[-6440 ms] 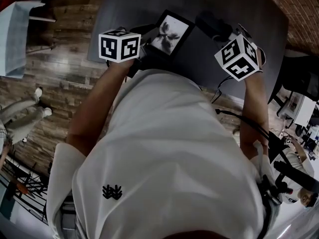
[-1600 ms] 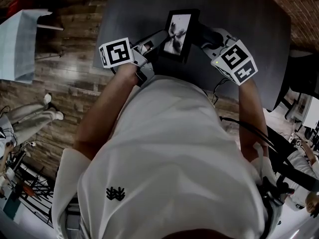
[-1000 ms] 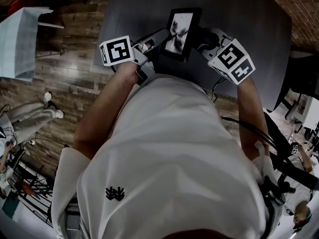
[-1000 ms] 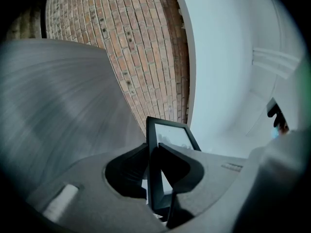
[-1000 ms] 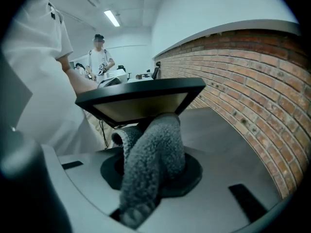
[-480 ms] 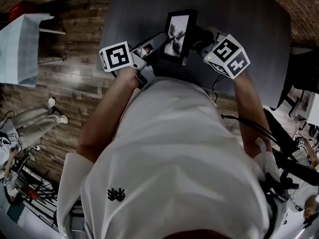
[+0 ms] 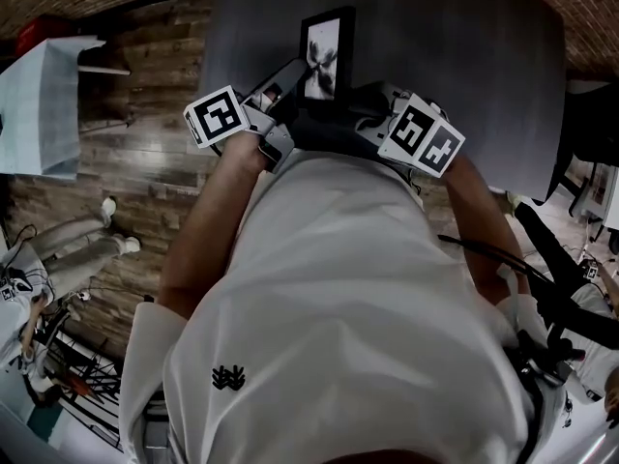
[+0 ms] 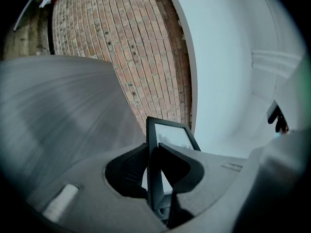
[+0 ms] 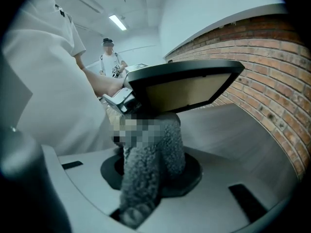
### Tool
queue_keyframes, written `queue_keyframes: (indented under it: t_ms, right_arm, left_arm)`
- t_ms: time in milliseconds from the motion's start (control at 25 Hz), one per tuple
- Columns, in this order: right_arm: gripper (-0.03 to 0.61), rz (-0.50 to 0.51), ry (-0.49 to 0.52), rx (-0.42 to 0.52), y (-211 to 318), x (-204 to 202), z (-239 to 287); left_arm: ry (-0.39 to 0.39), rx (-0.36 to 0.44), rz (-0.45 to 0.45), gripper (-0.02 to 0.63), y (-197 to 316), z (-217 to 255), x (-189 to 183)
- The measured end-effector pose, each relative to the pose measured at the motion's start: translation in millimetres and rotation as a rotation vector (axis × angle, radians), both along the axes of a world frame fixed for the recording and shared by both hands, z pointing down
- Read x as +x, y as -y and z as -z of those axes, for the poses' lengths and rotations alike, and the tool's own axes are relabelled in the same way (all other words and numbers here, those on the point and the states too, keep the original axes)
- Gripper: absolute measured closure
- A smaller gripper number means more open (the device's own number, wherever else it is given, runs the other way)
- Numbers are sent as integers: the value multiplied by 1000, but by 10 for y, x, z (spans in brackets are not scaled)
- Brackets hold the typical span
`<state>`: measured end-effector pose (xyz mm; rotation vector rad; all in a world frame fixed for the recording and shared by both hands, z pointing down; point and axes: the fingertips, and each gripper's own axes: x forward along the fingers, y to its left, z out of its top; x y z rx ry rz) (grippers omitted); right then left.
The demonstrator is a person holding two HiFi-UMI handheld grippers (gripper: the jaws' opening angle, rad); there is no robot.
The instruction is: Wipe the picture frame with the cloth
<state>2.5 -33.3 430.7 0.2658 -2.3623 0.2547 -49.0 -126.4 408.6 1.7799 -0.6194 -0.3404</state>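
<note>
The black picture frame [image 7: 326,51] with a flower print stands upright over the dark grey table [image 7: 464,46], turned nearly edge-on to me. My left gripper [image 7: 288,83] is shut on the frame's lower left edge; in the left gripper view the frame [image 8: 167,135] runs between the jaws of that gripper [image 8: 154,154]. My right gripper [image 7: 366,116] is shut on a grey fuzzy cloth [image 9: 150,159], a dark bunch [image 7: 329,124] under the frame's bottom edge. The frame's brown back [image 9: 182,89] hangs just above the cloth, and the cloth hides the right gripper's [image 9: 151,171] jaw tips.
A brick wall [image 8: 121,42] stands beyond the table's far edge. A light blue table [image 7: 39,104] stands on the wooden floor [image 7: 145,182] to the left. A person [image 9: 111,57] stands in the background, and another person's legs [image 7: 92,249] show at the left.
The frame has turned more edge-on and moved farther up the table. My right gripper with the cloth has slid from the frame's right side down and left under its bottom edge.
</note>
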Motion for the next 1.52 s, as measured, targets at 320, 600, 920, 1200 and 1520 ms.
queue_keyframes:
  t_ms: [320, 600, 920, 1200, 1520]
  right_arm:
    - [486, -45, 35, -59, -138, 1, -26]
    - [486, -166, 51, -78, -227, 197, -83]
    - [486, -380, 30, -56, -284, 412, -91]
    - [486, -467, 4, -65, -208, 601, -178]
    - [486, -538, 1, -52, -116, 807, -195]
  left_arm:
    - [31, -23, 78, 540, 187, -131, -300]
    - [159, -35, 125, 540, 302, -405, -535]
    - [318, -46, 194, 538, 454, -687, -911]
    - [501, -85, 253, 538, 833, -1156, -1157]
    - [661, -134, 286, 538, 1125, -1608, -1372]
